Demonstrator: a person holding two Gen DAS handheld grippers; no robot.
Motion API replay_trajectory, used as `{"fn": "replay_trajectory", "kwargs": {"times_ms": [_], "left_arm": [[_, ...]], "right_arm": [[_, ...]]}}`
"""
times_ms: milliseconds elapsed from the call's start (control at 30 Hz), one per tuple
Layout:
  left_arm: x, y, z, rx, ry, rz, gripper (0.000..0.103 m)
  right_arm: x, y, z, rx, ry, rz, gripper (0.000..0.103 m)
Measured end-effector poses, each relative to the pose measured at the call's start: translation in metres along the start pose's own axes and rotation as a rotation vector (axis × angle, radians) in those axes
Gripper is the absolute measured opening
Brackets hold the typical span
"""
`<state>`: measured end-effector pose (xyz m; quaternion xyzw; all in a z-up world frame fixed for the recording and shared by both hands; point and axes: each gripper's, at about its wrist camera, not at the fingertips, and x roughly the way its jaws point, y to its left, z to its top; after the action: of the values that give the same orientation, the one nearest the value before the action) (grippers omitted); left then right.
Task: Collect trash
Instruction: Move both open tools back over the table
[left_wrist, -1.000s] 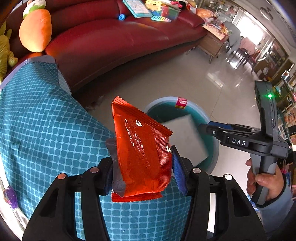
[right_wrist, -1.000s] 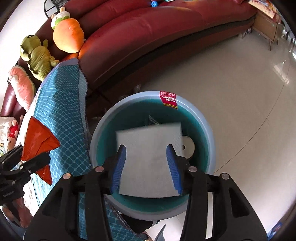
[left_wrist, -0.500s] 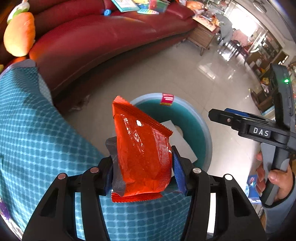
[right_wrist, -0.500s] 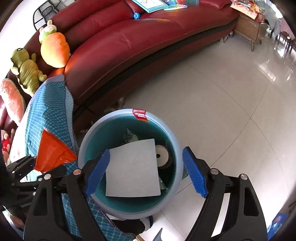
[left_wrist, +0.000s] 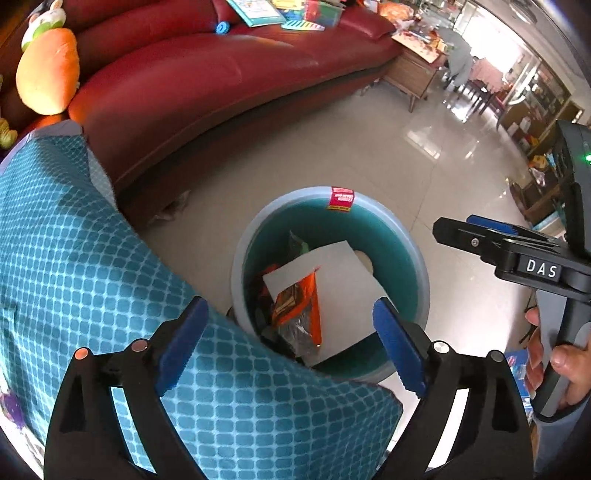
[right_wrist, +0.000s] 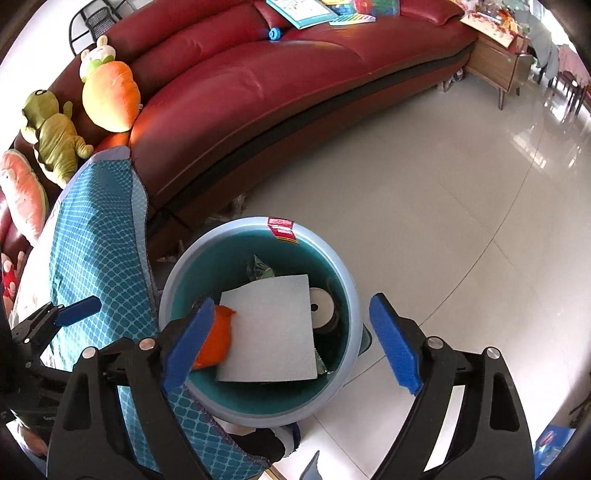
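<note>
A round blue-rimmed bin (left_wrist: 421, 266) (right_wrist: 347, 280) stands on the floor beside the table. Inside it lie a white paper sheet (left_wrist: 340, 291) (right_wrist: 273, 325), an orange snack wrapper (left_wrist: 299, 302) (right_wrist: 218, 339) and a tape roll (right_wrist: 320, 306). My left gripper (left_wrist: 291, 343) hangs above the bin's near edge; its jaws are opening and nothing is between them. My right gripper (right_wrist: 291, 343) hovers above the bin, jaws still opening, nothing between them. It also shows at the right of the left wrist view, held by a hand (left_wrist: 565, 362).
A teal patterned tablecloth (left_wrist: 92, 266) (right_wrist: 92, 236) covers the table to the left of the bin. A red sofa (left_wrist: 207, 74) (right_wrist: 280, 81) with plush toys (right_wrist: 107, 92) and books curves behind. Glossy tiled floor (right_wrist: 443, 184) spreads to the right, with a wooden side table (left_wrist: 413, 74) beyond.
My left gripper opened and the orange wrapper dropped into the bin. My right gripper let go of the white sheet, which now lies in the bin, and rose a little.
</note>
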<state>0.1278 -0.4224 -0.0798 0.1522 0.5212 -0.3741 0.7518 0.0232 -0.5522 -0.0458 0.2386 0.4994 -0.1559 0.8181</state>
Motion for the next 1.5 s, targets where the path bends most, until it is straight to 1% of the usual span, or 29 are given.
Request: {"fn": "replay_trajectory", "kwargs": {"times_ms": [133, 367, 600, 767, 1067, 1333, 1500], "left_arm": [[-0.009, 0.007, -0.008, -0.016, -0.009, 0.003, 0.095], [-0.036, 0.021, -0.025, -0.031, -0.042, 0.001, 0.096], [-0.067, 0.047, -0.045, -0.080, -0.078, -0.002, 0.096], [-0.094, 0.071, -0.063, -0.123, -0.110, 0.008, 0.096], [-0.142, 0.134, -0.109, -0.235, -0.157, 0.059, 0.097], [-0.188, 0.215, -0.161, -0.372, -0.196, 0.141, 0.097], [-0.219, 0.271, -0.205, -0.476, -0.224, 0.183, 0.097]], "right_arm": [[-0.006, 0.008, -0.002, -0.013, 0.002, -0.007, 0.083], [-0.023, 0.026, -0.007, -0.038, -0.008, -0.020, 0.084], [-0.042, 0.059, -0.012, -0.091, -0.024, -0.028, 0.085], [-0.049, 0.093, -0.019, -0.151, -0.025, -0.020, 0.085], [-0.043, 0.190, -0.038, -0.317, 0.018, 0.028, 0.085], [-0.030, 0.296, -0.061, -0.500, 0.078, 0.070, 0.085], [-0.026, 0.358, -0.079, -0.611, 0.103, 0.086, 0.085]]}}
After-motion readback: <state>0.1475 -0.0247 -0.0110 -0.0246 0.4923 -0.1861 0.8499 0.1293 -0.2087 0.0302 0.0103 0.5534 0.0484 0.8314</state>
